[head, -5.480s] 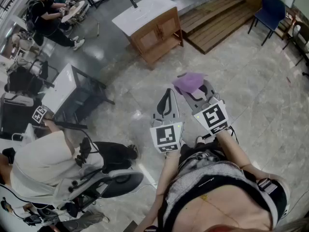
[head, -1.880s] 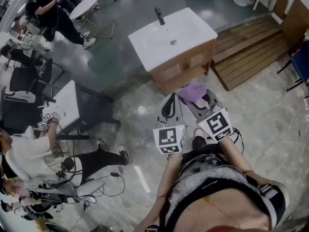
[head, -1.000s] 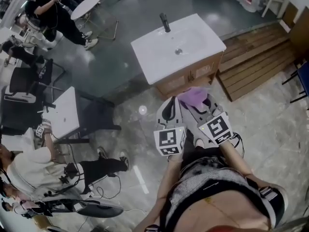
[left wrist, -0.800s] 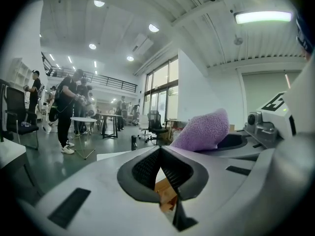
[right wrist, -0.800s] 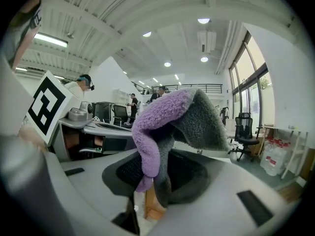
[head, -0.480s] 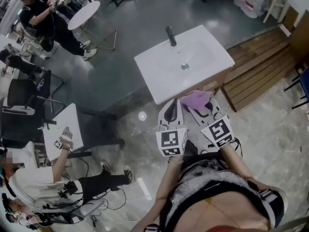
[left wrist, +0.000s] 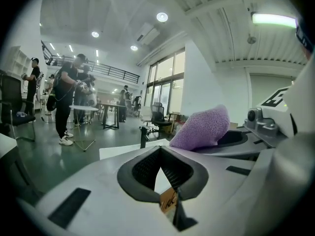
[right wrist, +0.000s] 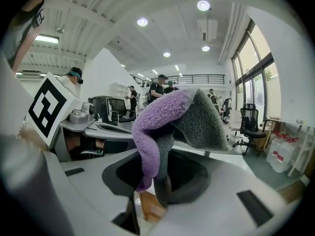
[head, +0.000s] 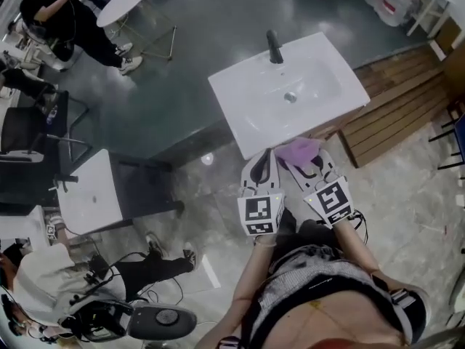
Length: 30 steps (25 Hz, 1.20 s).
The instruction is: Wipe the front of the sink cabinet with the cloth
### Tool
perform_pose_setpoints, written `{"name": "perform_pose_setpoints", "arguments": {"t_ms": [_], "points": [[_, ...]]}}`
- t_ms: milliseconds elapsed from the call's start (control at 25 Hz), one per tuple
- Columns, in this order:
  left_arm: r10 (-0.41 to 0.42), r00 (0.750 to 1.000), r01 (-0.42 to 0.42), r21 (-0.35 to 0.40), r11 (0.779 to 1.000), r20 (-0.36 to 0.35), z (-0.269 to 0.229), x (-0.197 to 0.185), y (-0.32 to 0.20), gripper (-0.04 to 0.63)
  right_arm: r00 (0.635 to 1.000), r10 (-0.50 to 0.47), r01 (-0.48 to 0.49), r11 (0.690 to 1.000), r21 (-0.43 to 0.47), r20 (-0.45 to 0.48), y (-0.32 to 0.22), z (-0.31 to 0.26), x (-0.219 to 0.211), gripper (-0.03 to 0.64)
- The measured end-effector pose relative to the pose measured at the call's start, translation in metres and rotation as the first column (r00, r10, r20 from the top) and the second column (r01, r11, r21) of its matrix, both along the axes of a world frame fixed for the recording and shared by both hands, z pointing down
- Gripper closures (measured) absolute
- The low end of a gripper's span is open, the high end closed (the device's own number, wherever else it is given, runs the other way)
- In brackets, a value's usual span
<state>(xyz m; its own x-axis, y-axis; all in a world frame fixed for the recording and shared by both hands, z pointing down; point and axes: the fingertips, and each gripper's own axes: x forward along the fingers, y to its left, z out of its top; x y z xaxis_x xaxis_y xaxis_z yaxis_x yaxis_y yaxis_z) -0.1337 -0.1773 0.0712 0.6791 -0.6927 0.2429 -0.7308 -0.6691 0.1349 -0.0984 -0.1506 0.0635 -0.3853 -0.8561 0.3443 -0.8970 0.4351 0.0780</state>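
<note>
The right gripper (head: 308, 160) is clamped on the cloth (head: 299, 151), and the left gripper (head: 261, 167) has its jaws pressed together with nothing between them. Both are held side by side just near of the white sink basin (head: 243, 126). The cloth sits at the basin's near edge and has not yet met the cabinet front (head: 328, 127), so wiping is judged not to have begun. Principal risk: only a narrow fold of cloth is pinched, while most of it stands loose above the jaw tips. Drag against the wood could pull the fold out, or let the hard tips scrape the panel instead of the fabric. Second risk: the cabinet front lies under the basin's overhang, so the gripper must drop and turn toward it. A shallow approach would wipe the basin rim rather than the front. Third risk: the idle left gripper, just left of the working one, could knock the basin edge during a stroke. The head view gives the layout and shows the cabinet front only as a thin strip of wood at the basin's near right. The right gripper view shows the pinch itself: the cloth (right wrist: 172, 119) is purple on one face and grey on the other, and a strand hangs down between the jaws. The left gripper view shows its pads (left wrist: 173, 167) meeting at the tip, and the cloth (left wrist: 202, 128) from the side, to its right.
</note>
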Motion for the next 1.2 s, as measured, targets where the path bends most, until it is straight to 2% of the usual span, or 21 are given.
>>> {"name": "perform_pose_setpoints", "arguments": {"t_ms": [200,400,640,920,1200], "points": [[-0.002,1.000,0.002,-0.029,1.000,0.007,0.023,-0.002,-0.015,0.598,1.000,-0.015,0.015,1.000,-0.023,-0.007,-0.014,0.018,-0.004,0.454],[-0.040,0.999,0.040,-0.031,0.999,0.013,0.025,0.005,-0.020,0.598,0.999,-0.051,0.051,0.998,-0.029,-0.011,-0.019,0.021,0.004,0.454],[-0.088,0.994,0.091,-0.041,0.995,0.059,0.035,-0.001,-0.021,0.598,0.994,-0.108,0.106,0.992,-0.061,-0.018,-0.026,0.030,0.001,0.454],[-0.126,0.989,0.134,-0.097,0.986,0.081,0.088,0.006,-0.010,0.598,0.988,-0.152,0.153,0.981,-0.118,0.012,-0.021,0.083,0.005,0.454],[-0.154,0.985,0.162,-0.114,0.980,0.081,0.145,-0.004,-0.017,0.598,0.981,-0.190,0.192,0.975,-0.108,0.032,-0.028,0.133,-0.004,0.454]]}}
